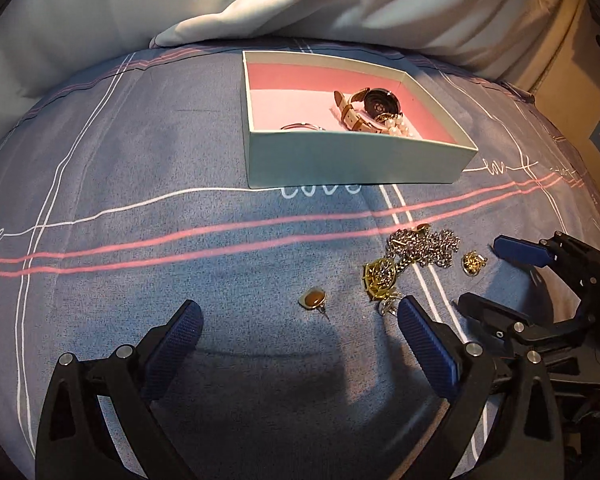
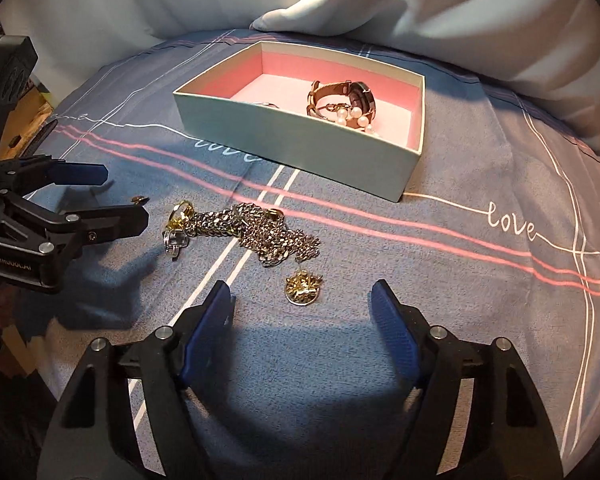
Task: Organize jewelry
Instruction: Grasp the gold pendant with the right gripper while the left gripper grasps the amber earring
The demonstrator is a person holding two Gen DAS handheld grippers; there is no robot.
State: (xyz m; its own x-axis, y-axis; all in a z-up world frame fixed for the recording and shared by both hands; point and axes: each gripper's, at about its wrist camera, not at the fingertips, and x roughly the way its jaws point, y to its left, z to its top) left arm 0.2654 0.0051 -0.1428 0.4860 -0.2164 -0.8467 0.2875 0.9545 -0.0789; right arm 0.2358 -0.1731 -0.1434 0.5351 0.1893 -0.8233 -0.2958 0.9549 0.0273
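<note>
A pale green box (image 1: 340, 156) with a pink lining sits on the blue bedsheet; it also shows in the right wrist view (image 2: 300, 152). Inside lie a watch (image 1: 376, 106), pearls (image 1: 398, 126) and a thin ring (image 1: 300, 126). Loose on the sheet are a brown-stone earring (image 1: 314, 299), a silver chain (image 1: 424, 248) with a gold pendant (image 1: 380, 276), and a small gold brooch (image 1: 473, 262). My left gripper (image 1: 300, 320) is open, just short of the earring. My right gripper (image 2: 302, 300) is open around the brooch (image 2: 303, 287), beside the chain (image 2: 260, 230).
White pillows (image 1: 300, 0) lie behind the box. The bedsheet (image 1: 140, 160) has pink and white stripes and "love" lettering. Each gripper shows in the other's view: the right one (image 1: 480, 276) at right, the left one (image 2: 120, 196) at left.
</note>
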